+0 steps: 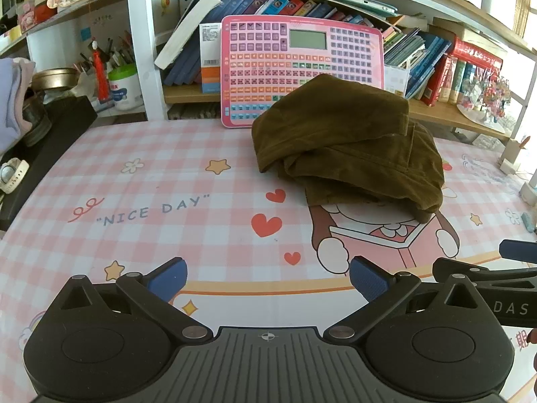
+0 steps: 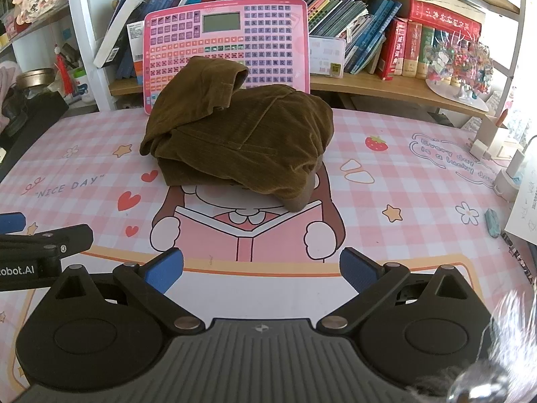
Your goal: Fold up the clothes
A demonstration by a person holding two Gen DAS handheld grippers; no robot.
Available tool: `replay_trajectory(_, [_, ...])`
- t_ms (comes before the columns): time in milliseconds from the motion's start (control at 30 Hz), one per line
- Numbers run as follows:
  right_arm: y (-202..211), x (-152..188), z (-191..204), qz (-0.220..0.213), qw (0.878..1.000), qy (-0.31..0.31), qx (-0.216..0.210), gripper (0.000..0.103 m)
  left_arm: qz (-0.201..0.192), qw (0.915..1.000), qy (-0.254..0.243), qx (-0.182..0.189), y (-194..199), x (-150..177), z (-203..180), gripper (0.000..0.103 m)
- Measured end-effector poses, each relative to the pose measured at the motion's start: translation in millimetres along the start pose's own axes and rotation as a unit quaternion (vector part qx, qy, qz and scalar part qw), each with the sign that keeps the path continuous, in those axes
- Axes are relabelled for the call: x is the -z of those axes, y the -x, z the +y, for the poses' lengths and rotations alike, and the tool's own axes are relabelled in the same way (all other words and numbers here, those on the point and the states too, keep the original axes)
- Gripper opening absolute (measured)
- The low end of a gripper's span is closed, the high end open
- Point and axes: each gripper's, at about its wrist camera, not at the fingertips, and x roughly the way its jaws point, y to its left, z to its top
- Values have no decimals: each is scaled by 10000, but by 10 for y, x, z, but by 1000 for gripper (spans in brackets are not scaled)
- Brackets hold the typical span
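A brown corduroy garment (image 1: 349,141) lies bunched in a loose heap on the pink checked table mat (image 1: 151,174), toward the back of the table. In the right wrist view the same garment (image 2: 241,137) sits straight ahead, one part flopped over the top. My left gripper (image 1: 268,280) is open over the mat's near edge, well short of the garment, nothing between its blue pads. My right gripper (image 2: 261,272) is open too, also short of the garment and empty. Each gripper shows at the edge of the other's view.
A pink toy keyboard board (image 2: 225,50) leans against the bookshelf right behind the garment. Books (image 2: 386,43) fill the shelf. A black box (image 1: 50,141) and a watch stand at the left edge. Chargers and a paper (image 2: 517,181) sit at the right edge.
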Motion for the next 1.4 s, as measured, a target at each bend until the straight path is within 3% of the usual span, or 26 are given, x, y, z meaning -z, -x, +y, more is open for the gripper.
replay_trajectory(867, [-1, -4, 17, -21, 10000, 31, -8, 101, 8, 9999, -9, 146, 28, 6, 8, 103])
replay_trajectory(1400, [-19, -13, 19, -1, 10000, 44, -14, 101, -10, 10000, -45, 43, 14, -2, 6, 103])
